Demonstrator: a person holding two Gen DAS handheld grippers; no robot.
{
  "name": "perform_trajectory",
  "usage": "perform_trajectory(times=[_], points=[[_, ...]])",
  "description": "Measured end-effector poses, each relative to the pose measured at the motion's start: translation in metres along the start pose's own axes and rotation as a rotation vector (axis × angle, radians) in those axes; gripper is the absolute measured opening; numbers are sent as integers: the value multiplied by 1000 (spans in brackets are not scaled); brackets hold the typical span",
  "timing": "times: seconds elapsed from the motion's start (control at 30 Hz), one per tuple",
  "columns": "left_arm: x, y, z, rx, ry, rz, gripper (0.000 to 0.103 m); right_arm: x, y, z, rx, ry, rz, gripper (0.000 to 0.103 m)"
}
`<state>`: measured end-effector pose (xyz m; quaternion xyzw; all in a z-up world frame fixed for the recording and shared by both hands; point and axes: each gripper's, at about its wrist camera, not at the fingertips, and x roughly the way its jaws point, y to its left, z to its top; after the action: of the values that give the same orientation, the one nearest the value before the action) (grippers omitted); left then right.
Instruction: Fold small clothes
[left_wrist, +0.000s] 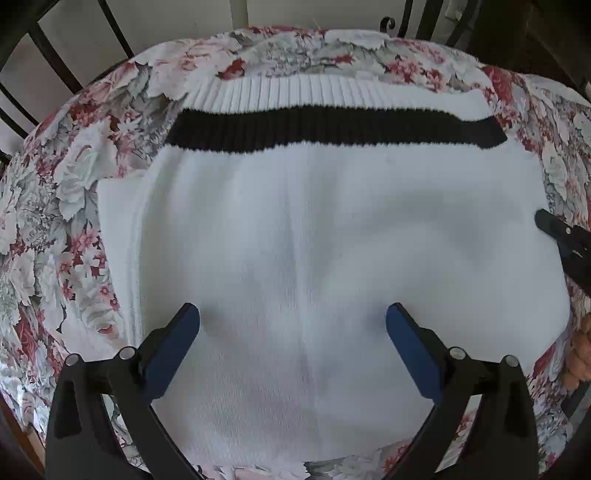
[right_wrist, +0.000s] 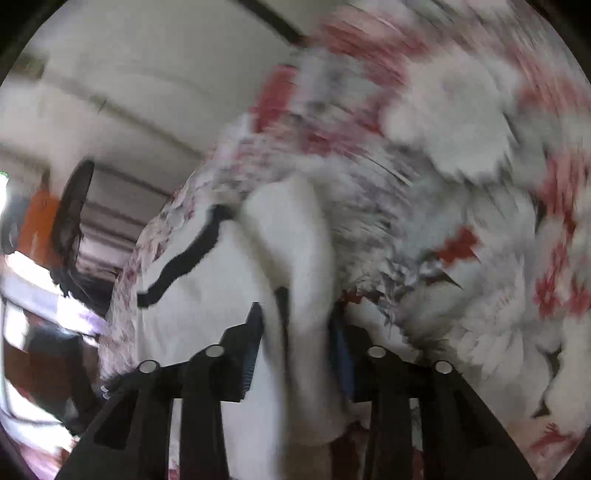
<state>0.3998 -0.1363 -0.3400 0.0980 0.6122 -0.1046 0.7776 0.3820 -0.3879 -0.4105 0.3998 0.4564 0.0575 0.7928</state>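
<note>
A white knit sweater (left_wrist: 314, 229) with a black stripe (left_wrist: 332, 129) under its ribbed hem lies flat on a floral tablecloth (left_wrist: 74, 221). My left gripper (left_wrist: 291, 317) points down over its near half, open, its blue pads (left_wrist: 177, 343) wide apart with nothing between them. One black finger of my right gripper (left_wrist: 550, 223) shows at the sweater's right edge. In the blurred right wrist view, my right gripper (right_wrist: 295, 321) has a raised fold of the white sweater (right_wrist: 291, 240) filling the gap between its pads.
The floral cloth (right_wrist: 461, 184) covers a round table whose edge curves along the back. Dark metal chair backs (left_wrist: 55, 62) stand beyond it on both sides. A person's hand (left_wrist: 581, 354) shows at the right edge.
</note>
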Motion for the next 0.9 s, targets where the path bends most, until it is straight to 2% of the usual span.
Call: perform_trajectory(times=[0.07, 0.17, 0.2, 0.23, 0.27, 0.3, 0.57, 0.67, 0.73, 0.9], points=[[4, 2, 0, -9, 8, -11, 99, 3, -4, 2, 17, 6, 28, 43], [8, 2, 2, -13, 12, -19, 99, 5, 0, -1, -8, -1, 48, 55], [9, 3, 2, -12, 11, -19, 99, 7, 2, -3, -21, -1, 57, 56], [10, 3, 1, -11, 10, -17, 99, 10, 4, -4, -32, 3, 59, 54], [10, 3, 2, -9, 10, -15, 99, 12, 8, -5, -50, 5, 50, 45], [10, 4, 2, -8, 10, -14, 99, 12, 12, -5, -63, 8, 40, 27], [9, 13, 8, -65, 4, -35, 99, -10, 75, -6, -174, -17, 17, 23], [3, 19, 13, -113, 0, -90, 98, -17, 98, -14, -214, -14, 10, 22], [-2, 20, 17, -137, -7, -116, 98, -19, 106, -18, -209, -12, 10, 22], [-6, 16, 27, -136, -2, -107, 98, -22, 123, -24, -190, -7, 3, 22]])
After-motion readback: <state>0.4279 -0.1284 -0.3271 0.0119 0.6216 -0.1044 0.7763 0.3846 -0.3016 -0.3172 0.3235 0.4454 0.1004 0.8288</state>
